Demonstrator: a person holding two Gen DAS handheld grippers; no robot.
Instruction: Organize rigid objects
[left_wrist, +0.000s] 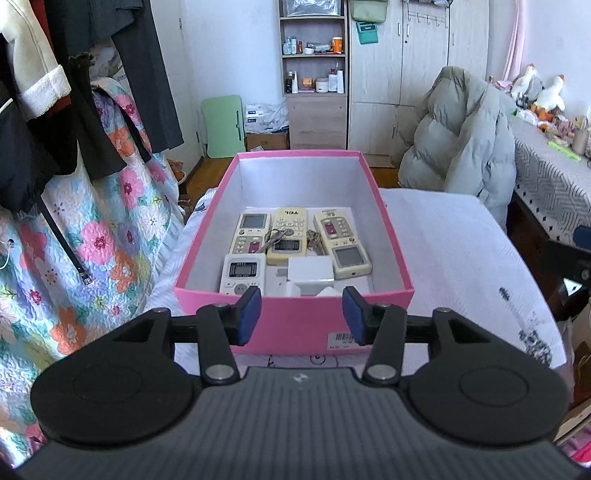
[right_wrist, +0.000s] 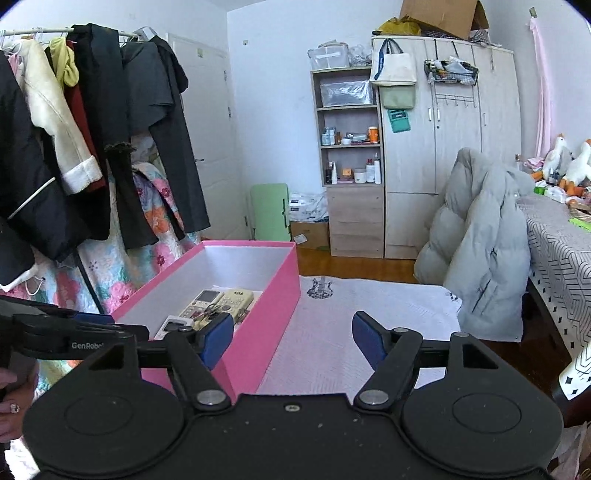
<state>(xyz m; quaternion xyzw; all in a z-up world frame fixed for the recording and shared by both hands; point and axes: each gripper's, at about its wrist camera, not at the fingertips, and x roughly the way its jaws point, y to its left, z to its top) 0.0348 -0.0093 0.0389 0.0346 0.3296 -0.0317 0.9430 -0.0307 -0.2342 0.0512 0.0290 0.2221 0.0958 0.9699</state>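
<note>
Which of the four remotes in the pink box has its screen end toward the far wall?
The far-left remote in the pink box. Its grey screen sits at the far end; on the other three the screen sits at the end nearer the left gripper.

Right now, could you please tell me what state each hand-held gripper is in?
Left hand-held gripper: open, holding nothing.
Right hand-held gripper: open, holding nothing.

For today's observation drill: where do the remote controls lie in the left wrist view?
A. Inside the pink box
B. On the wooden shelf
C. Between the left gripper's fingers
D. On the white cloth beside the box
A: the remote controls lie flat on the floor of the pink box, within its walls.
</note>
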